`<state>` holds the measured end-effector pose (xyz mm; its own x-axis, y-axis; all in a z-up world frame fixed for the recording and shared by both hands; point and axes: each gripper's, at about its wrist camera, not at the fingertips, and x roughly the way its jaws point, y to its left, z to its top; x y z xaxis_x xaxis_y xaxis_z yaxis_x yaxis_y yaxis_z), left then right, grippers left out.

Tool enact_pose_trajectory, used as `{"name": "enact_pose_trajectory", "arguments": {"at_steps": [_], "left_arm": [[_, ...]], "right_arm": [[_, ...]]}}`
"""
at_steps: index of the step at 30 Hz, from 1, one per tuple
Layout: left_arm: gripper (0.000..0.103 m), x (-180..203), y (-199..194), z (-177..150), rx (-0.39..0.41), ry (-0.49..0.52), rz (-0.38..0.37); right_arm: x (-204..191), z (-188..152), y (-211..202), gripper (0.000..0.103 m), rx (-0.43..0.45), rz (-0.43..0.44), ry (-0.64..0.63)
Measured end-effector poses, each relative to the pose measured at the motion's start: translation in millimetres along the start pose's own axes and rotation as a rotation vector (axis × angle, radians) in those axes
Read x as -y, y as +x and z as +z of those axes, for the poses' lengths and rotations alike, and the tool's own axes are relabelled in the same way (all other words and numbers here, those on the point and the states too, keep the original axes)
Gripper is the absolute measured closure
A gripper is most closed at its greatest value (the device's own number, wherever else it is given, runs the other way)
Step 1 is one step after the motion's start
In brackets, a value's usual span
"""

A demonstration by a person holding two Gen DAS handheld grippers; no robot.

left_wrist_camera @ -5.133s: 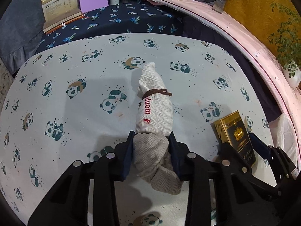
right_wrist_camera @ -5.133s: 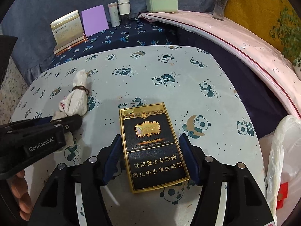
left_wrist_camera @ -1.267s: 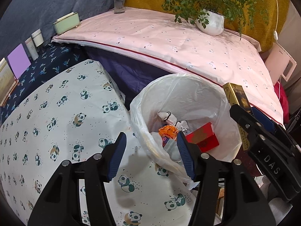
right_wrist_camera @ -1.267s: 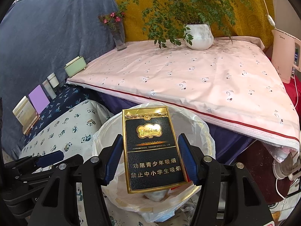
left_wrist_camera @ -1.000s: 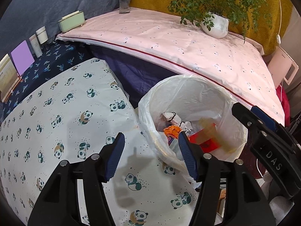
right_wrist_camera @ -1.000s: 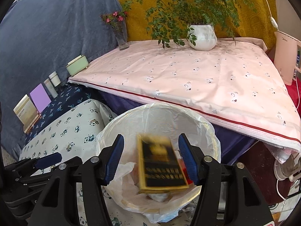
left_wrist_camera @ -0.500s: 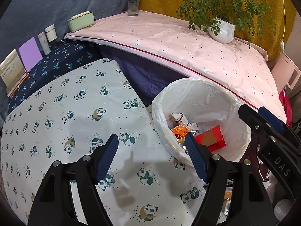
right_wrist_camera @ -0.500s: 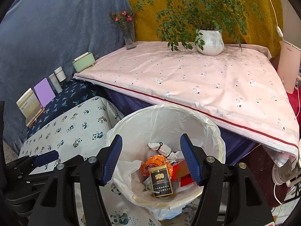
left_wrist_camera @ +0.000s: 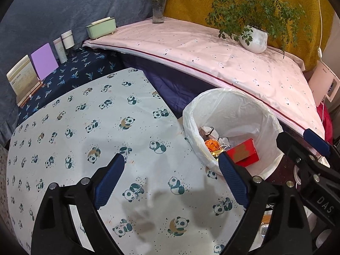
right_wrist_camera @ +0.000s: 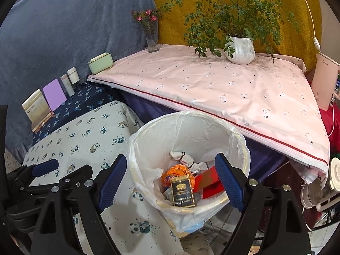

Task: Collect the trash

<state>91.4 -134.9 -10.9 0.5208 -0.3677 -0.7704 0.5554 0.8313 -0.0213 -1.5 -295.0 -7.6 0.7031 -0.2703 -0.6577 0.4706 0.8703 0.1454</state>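
Observation:
A white-lined trash bin (right_wrist_camera: 223, 131) stands beside the panda-print table (left_wrist_camera: 89, 131); it also shows in the left wrist view (left_wrist_camera: 263, 114). Inside lie the black-and-gold cigarette pack (right_wrist_camera: 182, 189), a red box (right_wrist_camera: 209, 180), an orange wrapper (right_wrist_camera: 177, 170) and the tied grey cloth pouch (right_wrist_camera: 180, 157). My right gripper (right_wrist_camera: 171, 176) is open and empty above the bin. My left gripper (left_wrist_camera: 170, 176) is open and empty over the table's right edge, next to the bin. The right gripper's finger (left_wrist_camera: 314, 142) shows at the right of the left wrist view.
A pink-covered table (right_wrist_camera: 223, 85) behind the bin carries a potted plant (right_wrist_camera: 240, 48), a flower vase (right_wrist_camera: 152, 36) and a green box (right_wrist_camera: 99, 62). A purple card (left_wrist_camera: 43, 60), a booklet and bottles stand on the dark blue cloth (left_wrist_camera: 80, 72). A pink appliance (right_wrist_camera: 325, 80) is at right.
The right gripper opened and dropped the cigarette pack into the bin, where it now lies. Both grippers have drawn back a little. The left gripper released the cloth pouch earlier.

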Motion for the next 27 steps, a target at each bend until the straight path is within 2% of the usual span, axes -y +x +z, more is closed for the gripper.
{"name": "enact_pose_trajectory", "arguments": {"at_steps": [7, 27], "left_arm": [[0.012, -1, -6, -11, 0.004, -0.001, 0.027], [0.009, -3, -21, -40, 0.016, 0.0, 0.084]], "right_arm": [[-6, -12, -9, 0.013, -0.008, -0.024, -0.053], [-5, -41, -32, 0.013, -0.029, -0.071, -0.085]]}}
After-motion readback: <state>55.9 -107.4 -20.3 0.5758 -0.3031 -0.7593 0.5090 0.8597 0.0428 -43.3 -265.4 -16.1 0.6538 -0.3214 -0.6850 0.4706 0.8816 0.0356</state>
